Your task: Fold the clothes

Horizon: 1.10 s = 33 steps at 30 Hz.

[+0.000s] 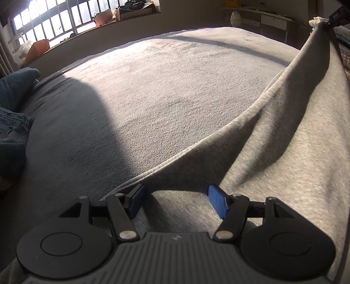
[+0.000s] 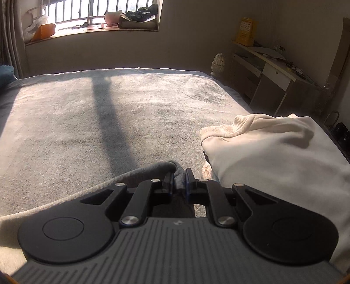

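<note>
A grey garment (image 1: 273, 157) lies on the bed's grey blanket (image 1: 153, 87); one edge is pulled up in a taut ridge toward the top right. My left gripper (image 1: 177, 200) sits low over its near part. Its blue pads (image 1: 217, 203) stand wide apart and the cloth runs flat between them, unpressed. At the top right, my right gripper (image 1: 336, 15) holds up the raised corner. In the right wrist view the right gripper (image 2: 179, 175) is shut on a bunched fold of the grey garment (image 2: 178, 174), which trails off to the lower left.
A cream garment (image 2: 273, 150) lies heaped on the bed's right side, close to the right gripper. Folded jeans (image 1: 13, 133) and a teal pillow (image 1: 17, 85) sit at the bed's left edge. A desk (image 2: 275, 74) stands past the right edge, and a cluttered window sill (image 2: 91, 28) runs behind.
</note>
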Each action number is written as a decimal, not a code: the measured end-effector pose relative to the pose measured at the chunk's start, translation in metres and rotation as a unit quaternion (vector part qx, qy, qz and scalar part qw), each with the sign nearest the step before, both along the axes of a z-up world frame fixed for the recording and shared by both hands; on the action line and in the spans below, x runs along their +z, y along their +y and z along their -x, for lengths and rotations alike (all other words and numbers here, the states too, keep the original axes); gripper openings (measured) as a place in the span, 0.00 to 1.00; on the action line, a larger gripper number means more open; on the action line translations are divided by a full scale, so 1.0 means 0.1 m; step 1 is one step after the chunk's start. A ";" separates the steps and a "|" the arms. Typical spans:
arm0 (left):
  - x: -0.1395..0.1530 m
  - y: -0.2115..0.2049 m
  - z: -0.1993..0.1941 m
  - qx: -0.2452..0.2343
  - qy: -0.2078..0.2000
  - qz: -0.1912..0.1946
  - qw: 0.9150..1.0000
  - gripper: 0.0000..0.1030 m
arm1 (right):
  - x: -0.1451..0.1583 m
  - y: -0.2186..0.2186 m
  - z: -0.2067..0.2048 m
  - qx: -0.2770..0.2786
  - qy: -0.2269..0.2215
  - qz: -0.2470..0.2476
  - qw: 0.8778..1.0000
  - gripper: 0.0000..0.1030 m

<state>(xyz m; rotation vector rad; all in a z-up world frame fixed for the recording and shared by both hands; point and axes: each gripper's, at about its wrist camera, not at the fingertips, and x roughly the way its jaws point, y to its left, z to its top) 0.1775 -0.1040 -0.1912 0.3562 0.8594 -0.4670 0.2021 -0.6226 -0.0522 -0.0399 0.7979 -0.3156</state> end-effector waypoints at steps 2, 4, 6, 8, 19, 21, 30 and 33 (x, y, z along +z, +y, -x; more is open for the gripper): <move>0.00 0.00 -0.02 0.001 0.005 0.002 1.000 0.65 | -0.19 -0.01 -0.20 -0.001 0.021 0.002 1.000 0.08; 0.00 0.01 -0.02 0.001 0.010 0.002 1.000 0.65 | -0.40 -0.01 -0.39 0.001 0.040 0.007 0.999 0.08; -0.01 0.01 -0.03 0.000 0.013 0.001 1.000 0.65 | -0.61 -0.03 -0.57 0.002 0.055 0.011 0.998 0.08; -0.01 -0.01 -0.03 -0.002 0.015 -0.003 1.000 0.65 | -0.73 -0.05 -0.67 0.001 0.061 0.008 0.998 0.08; -0.01 -0.15 -0.06 -0.012 0.019 -0.051 0.998 0.69 | -1.09 -0.01 -0.45 0.036 0.048 0.057 0.997 0.29; -0.01 -0.18 -0.06 -0.012 0.020 -0.060 0.998 0.69 | -0.96 0.08 -0.29 0.049 0.014 0.087 0.995 0.37; 0.00 -0.29 -0.14 -0.014 0.038 -0.099 0.994 0.73 | -0.57 0.91 -0.28 0.353 -0.037 0.015 0.935 0.39; -0.01 -0.28 -0.14 -0.007 0.041 -0.103 0.994 0.75 | -0.84 1.49 -0.28 0.504 -0.004 0.027 0.863 0.36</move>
